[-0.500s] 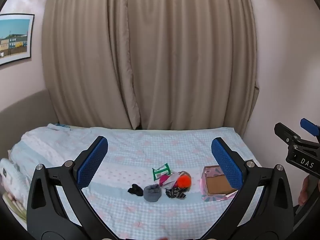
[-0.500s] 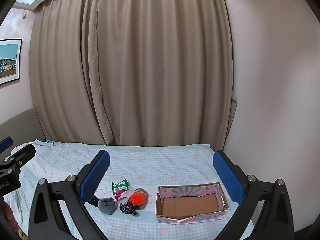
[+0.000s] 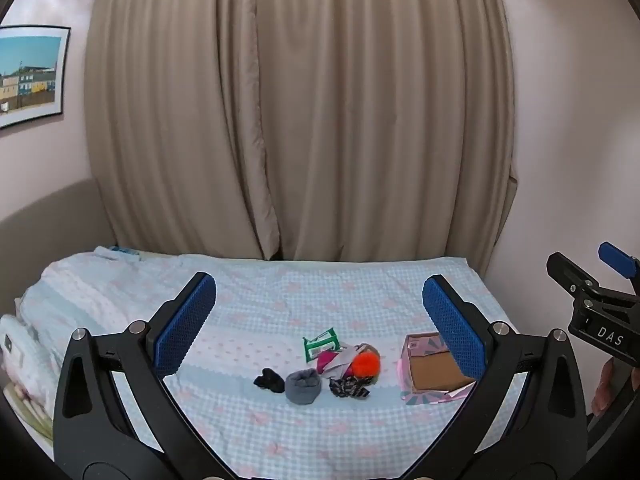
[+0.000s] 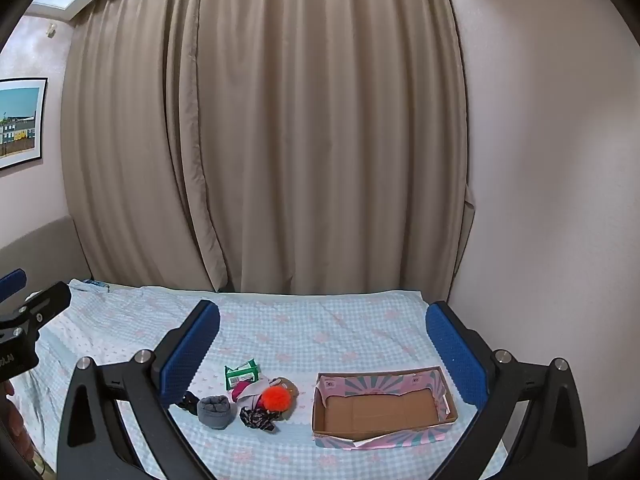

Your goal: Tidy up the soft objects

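Nothing has moved: one box sits on the bed beside one pile of soft things, partly tangled and hard to count, with both grippers, left and right, wide open and empty.

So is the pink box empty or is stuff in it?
Empty. The right wrist view shows the pink box open-topped with only its bare brown cardboard floor; the soft things lie in a pile on the bed beside it.
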A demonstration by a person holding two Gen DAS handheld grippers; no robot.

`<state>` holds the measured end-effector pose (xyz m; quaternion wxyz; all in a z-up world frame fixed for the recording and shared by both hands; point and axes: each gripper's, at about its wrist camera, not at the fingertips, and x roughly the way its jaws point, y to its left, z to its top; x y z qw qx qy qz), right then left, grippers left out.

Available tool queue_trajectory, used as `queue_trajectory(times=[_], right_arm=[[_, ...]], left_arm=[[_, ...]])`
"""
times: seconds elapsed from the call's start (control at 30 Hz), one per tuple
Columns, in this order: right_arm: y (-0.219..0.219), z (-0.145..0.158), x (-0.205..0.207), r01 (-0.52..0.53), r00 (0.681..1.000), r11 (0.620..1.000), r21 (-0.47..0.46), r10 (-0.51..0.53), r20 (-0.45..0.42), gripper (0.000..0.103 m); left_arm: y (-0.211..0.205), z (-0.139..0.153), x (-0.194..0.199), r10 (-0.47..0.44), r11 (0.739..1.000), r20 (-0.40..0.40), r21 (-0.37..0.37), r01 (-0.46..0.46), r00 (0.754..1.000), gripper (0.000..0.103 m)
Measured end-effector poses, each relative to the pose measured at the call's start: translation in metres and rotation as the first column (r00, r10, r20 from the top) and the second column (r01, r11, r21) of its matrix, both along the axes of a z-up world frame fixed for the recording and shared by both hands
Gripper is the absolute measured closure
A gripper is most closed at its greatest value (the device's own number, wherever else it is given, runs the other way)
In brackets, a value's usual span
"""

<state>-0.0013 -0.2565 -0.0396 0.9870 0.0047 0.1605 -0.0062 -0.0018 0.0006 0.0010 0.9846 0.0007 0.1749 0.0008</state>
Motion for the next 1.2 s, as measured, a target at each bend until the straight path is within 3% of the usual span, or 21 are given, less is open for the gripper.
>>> queue_trajectory(times=[1.2], right_arm=[[-0.0041, -0.007, 0.0032, -0.024, 1.0, 1.0, -0.001, 0.024, 0.003, 0.0]], left_arm=[[0.0039, 0.0056, -0.0032, 0.005, 1.0, -0.018, -0.015, -0.006, 1.0, 0.0]])
